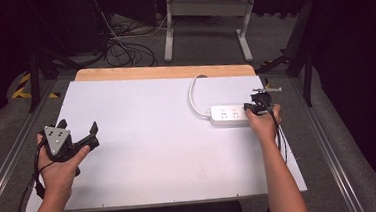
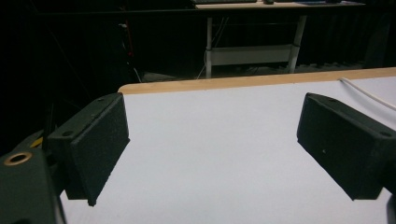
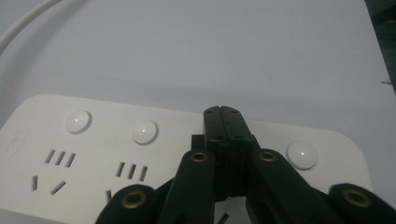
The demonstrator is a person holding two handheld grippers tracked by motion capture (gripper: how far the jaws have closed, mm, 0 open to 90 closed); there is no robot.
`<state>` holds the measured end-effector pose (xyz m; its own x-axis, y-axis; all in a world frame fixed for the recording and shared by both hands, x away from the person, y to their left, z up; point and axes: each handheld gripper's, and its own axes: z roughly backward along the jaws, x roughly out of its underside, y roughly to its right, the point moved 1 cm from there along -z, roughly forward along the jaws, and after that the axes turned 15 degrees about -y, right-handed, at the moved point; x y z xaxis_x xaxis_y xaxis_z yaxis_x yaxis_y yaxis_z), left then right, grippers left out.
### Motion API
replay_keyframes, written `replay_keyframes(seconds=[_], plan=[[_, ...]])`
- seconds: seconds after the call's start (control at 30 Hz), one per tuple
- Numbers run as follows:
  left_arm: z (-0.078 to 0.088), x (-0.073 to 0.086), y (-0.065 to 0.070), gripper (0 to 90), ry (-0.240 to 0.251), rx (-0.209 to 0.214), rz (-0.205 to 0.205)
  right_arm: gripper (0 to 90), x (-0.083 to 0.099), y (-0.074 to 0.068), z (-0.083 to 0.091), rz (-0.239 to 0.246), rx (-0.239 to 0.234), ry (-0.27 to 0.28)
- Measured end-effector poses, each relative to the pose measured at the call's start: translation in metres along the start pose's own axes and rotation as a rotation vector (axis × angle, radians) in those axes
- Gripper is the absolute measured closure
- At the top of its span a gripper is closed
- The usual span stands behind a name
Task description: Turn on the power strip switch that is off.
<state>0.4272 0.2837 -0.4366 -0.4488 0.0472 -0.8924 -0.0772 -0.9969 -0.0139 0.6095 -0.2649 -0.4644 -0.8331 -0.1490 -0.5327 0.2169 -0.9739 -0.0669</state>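
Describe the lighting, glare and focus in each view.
High view: bright white table sheet, dark surroundings, sharp enough. Left gripper view: open left tongs black and soft-edged, room behind nearly black. Right gripper view: white plastic power strip evenly lit, small glints on its round buttons; shut right tongs slightly blurred.

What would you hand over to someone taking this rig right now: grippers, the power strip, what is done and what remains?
Right gripper: shut, jaws together, tips over the top face of the white power strip, between its round buttons. No plug is in the sockets in view.
Left gripper: open, holding nothing, at the left of the white table, well away from the strip.
Power strip: flat at the table's right, its white cable curving towards the far edge.
Done: right gripper brought to the strip.
Left: probably pressing a button; whether contact is made cannot be told.
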Motion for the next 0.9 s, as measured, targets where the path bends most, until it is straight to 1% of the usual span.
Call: replay_keyframes(seconds=[0.53, 0.63, 0.73, 0.9], plan=[[0.0005, -0.0001, 0.0001, 9.8, -0.001, 0.001, 0.0, 90.0, -0.0002, 0.0008, 0.0001, 0.0, -0.005, 0.001], [0.0016, 0.0, 0.0005, 9.8, -0.001, -0.001, 0.001, 90.0, 0.0002, 0.0004, 0.0009, -0.004, -0.006, -0.006], [0.0013, 0.0, 0.0007, 9.8, -0.001, 0.001, 0.002, 90.0, 0.0012, 0.0012, 0.0015, -0.005, -0.016, -0.008], [0.0009, -0.0001, 0.0012, 9.8, 0.001, 0.001, 0.002, 90.0, 0.001, 0.0008, 0.0014, 0.0, -0.01, -0.008]])
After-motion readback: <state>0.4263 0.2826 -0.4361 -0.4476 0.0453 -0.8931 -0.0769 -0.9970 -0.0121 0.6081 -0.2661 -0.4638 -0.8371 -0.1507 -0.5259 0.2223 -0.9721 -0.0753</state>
